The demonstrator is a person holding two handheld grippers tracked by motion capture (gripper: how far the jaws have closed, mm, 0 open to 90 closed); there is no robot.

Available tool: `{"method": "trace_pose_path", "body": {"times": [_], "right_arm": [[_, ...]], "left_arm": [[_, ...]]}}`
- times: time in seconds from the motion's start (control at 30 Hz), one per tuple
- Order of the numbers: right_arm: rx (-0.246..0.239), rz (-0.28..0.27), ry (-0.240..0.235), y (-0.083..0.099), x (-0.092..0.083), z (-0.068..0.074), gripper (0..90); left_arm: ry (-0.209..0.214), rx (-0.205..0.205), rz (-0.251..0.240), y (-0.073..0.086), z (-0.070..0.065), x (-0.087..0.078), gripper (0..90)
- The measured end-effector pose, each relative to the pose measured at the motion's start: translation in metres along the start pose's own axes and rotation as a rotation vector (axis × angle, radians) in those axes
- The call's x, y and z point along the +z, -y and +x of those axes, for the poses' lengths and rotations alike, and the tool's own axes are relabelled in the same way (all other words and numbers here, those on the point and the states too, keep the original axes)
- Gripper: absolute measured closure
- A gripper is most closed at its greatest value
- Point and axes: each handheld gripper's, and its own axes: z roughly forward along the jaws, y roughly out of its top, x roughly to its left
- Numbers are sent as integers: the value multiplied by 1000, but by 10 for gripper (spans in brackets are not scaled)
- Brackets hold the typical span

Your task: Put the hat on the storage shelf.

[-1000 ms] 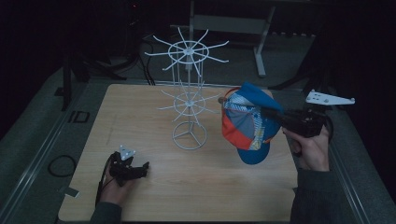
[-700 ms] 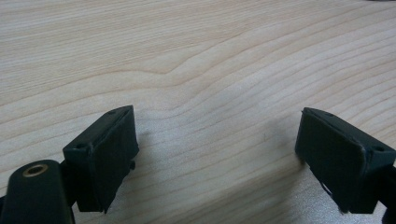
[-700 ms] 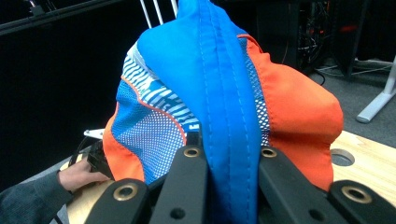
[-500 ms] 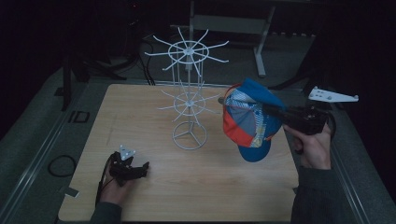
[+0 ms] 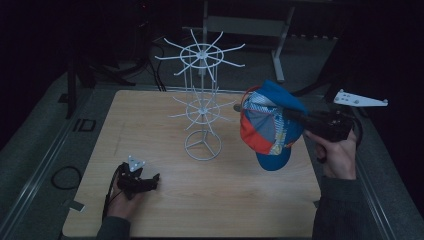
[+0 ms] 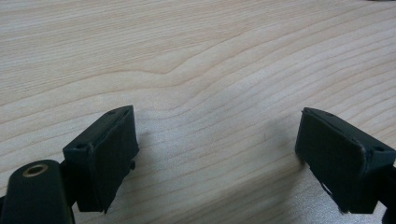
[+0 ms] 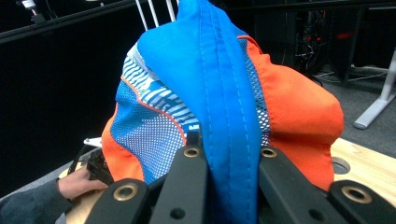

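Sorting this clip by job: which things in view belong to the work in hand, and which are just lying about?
In the job:
- cap, blue and orange, clamped in the right gripper
- white wire rack beside it, hooks bare

Lying about:
- left gripper, open, resting on the table
- desk frame behind the table

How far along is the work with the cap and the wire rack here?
Done: the right tool is shut on the cap, lifted off the table. In hand: cap held beside the wire rack. Left: no prong carries it yet. The left tool rests open on the table.
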Motion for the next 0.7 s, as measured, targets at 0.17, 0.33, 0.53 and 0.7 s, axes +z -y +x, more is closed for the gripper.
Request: {"method": "trace_pose_path", "body": {"times": [0.17,0.33,0.53,0.7], "right_arm": [[1,-5,1,-2,0,0,884],[2,-11,3,-3,-1,0,883],[5,-20,1,-5,0,-1,884],[5,-20,2,-6,0,-1,883]], "left_arm": [[0,1,0,0,0,0,133],[0,0,0,0,0,0,133],[0,0,0,0,0,0,133],[0,1,0,0,0,0,133]]}}
